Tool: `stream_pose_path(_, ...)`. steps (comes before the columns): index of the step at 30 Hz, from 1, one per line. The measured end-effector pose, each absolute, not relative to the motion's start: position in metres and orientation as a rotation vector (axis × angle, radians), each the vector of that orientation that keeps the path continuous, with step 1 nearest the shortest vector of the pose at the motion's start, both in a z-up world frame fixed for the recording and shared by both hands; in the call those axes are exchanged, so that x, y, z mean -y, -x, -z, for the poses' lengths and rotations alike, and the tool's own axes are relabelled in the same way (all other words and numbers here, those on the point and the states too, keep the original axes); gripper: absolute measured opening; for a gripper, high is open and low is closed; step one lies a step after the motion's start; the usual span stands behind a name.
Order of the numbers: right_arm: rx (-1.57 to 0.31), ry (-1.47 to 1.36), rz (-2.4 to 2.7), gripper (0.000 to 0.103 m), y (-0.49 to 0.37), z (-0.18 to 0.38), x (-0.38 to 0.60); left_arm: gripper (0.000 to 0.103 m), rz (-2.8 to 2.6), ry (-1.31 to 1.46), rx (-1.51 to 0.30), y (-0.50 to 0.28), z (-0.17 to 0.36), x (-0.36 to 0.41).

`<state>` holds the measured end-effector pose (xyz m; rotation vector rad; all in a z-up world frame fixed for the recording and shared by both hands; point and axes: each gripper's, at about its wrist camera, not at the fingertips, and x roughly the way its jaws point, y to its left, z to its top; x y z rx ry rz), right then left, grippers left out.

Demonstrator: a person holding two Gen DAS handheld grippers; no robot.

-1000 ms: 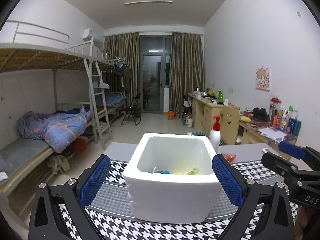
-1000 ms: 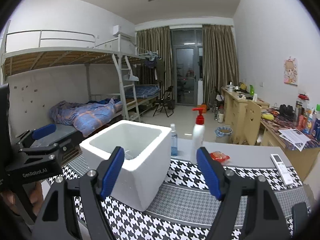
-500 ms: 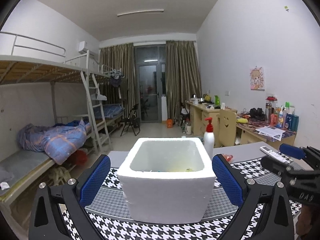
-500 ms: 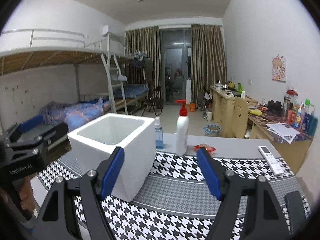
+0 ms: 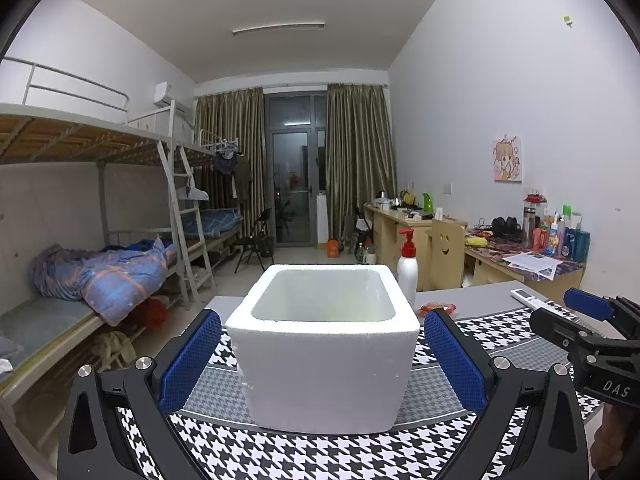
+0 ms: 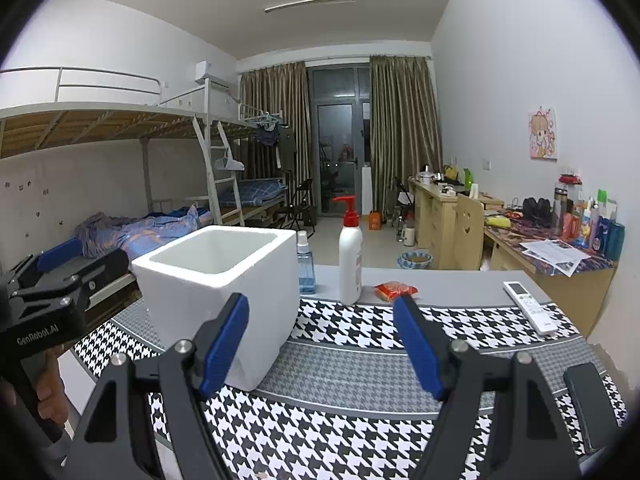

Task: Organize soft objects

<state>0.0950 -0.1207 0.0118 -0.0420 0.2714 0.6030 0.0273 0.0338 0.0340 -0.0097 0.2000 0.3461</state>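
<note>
A white foam box (image 5: 324,344) stands on the houndstooth cloth (image 5: 280,456); it also shows in the right wrist view (image 6: 224,292). Its contents are hidden below the rim. My left gripper (image 5: 322,360) is open and empty, its blue pads level with the box's two sides, just in front of it. My right gripper (image 6: 320,344) is open and empty, to the right of the box over the cloth (image 6: 360,360). A small red packet (image 6: 395,289) lies on the grey table behind the cloth.
A white pump bottle (image 6: 350,256) and a blue spray bottle (image 6: 305,264) stand behind the box. A white remote (image 6: 530,306) lies at the table's right. A bunk bed (image 5: 80,272) is left, desks (image 5: 520,256) along the right wall.
Both grippers have dropped lower and pulled back a little. The inside of the box, with its coloured items, has gone out of sight. Both grippers stay open.
</note>
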Motion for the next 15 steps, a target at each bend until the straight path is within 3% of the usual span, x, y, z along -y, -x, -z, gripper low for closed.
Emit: stream_pose_path(15, -0.223, 0.068, -0.559, 0.079, -0.066, 0.0, 0.127, 0.102, -0.313, 0.009, -0.2, -0.009, -0.023, -0.024)
